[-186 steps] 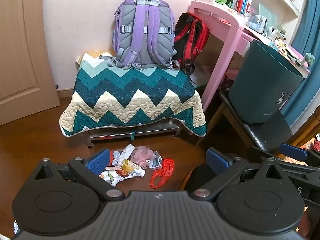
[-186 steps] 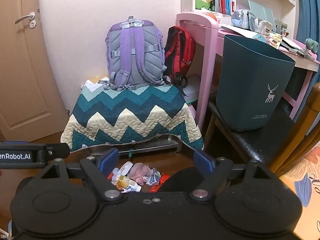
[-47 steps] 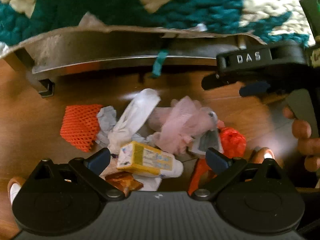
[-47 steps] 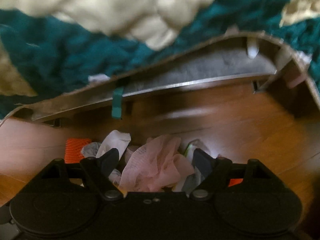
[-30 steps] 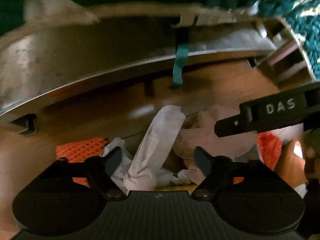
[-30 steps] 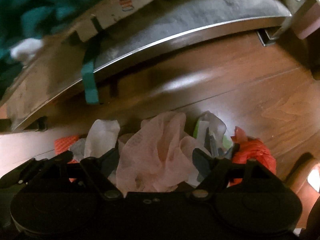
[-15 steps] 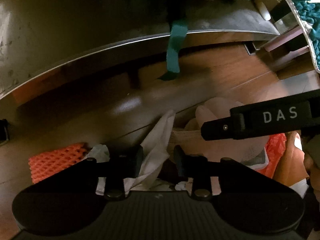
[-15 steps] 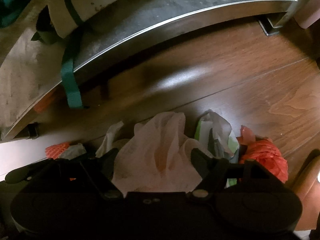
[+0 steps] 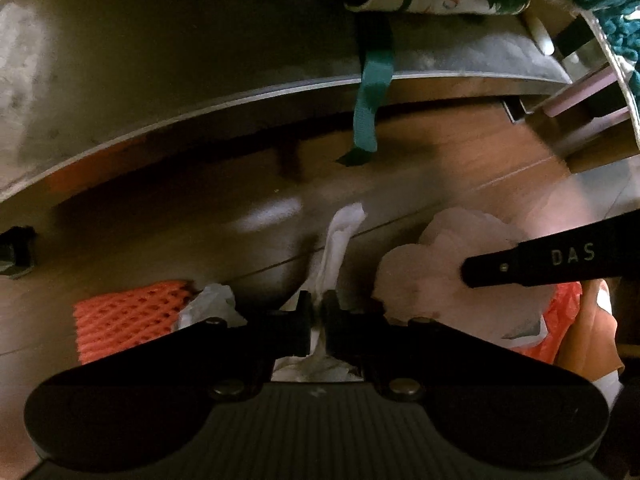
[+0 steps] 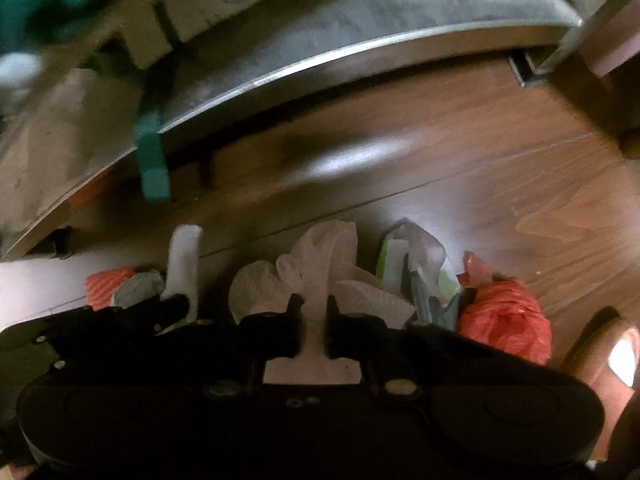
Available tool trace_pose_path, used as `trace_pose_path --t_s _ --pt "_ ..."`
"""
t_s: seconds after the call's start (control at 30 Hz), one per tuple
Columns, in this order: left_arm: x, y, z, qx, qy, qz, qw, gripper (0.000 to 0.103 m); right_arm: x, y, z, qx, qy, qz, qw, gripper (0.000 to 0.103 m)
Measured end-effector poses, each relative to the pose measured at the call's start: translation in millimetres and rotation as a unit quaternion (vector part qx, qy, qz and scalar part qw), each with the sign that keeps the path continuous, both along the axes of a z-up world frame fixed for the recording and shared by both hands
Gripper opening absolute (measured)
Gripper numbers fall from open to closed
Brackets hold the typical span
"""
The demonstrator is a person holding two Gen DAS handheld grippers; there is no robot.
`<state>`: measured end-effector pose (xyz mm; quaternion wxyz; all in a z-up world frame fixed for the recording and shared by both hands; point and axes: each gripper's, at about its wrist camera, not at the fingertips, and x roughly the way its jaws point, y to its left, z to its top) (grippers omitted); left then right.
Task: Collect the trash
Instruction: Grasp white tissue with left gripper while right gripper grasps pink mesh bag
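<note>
Trash heap on wood floor (image 10: 500, 168), just before low metal frame (image 9: 240, 96). Left claw (image 9: 318, 322) just closed, pinching white tissue (image 9: 340, 236); right claw (image 10: 310, 324) just closed, pinching pink wrap (image 10: 320, 256). Both look feather-light, limp, tear-prone; grip bunched middle, not loose edges.

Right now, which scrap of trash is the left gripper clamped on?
The white tissue, pinched in the left gripper, whose jaws have just closed. The pink bag is in the right gripper; the orange net lies free.
</note>
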<state>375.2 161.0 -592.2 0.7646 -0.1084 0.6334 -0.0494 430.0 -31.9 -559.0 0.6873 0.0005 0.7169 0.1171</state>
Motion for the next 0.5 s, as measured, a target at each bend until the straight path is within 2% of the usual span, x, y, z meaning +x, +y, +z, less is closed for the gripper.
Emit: trace_pose_path --t_s 0.23,0.37,0.43,0.5 --pt "-20 11 51 0.006 -0.017 0.031 0.9994 0.005 -17 -1 62 0.002 -0.045 0.024 0.999 0.007" --pt "-32 10 84 0.010 -0.029 0.030 0.9991 0.005 -33 -11 114 0.000 -0.076 0.041 0.996 0.007" --pt "-33 6 95 0.000 -0.036 0.030 0.9989 0.005 -41 -17 140 0.000 -0.093 0.061 0.994 0.007" --pt "-36 7 104 0.007 -0.049 0.021 0.9986 0.005 -47 -24 160 0.003 -0.106 0.071 0.992 0.008"
